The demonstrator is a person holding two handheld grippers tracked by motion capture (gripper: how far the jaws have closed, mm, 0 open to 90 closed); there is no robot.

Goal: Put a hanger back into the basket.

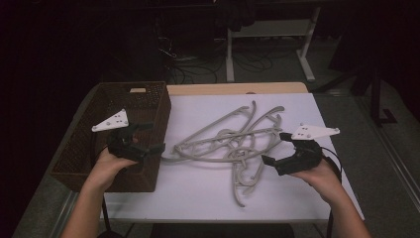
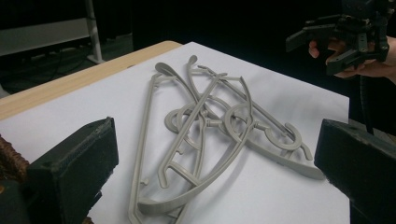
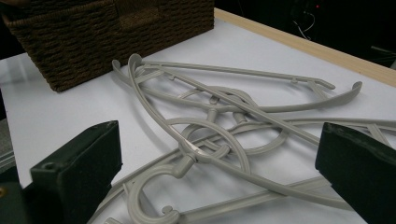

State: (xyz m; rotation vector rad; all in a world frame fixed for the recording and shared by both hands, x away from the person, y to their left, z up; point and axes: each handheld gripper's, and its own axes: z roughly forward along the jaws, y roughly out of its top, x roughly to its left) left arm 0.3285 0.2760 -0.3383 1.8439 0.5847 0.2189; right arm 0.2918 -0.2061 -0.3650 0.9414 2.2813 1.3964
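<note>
Here both grippers hang released, empty: the left gripper (image 1: 151, 137) near the basket (image 1: 89, 144), the right gripper (image 1: 275, 147) opposite. Between them, mid-table, lies a tangle of hangers (image 1: 233, 144), perhaps four, though I cannot count surely. They look light, stiff and slick, hooks interlocked; a free arm offers the best hold.
</note>
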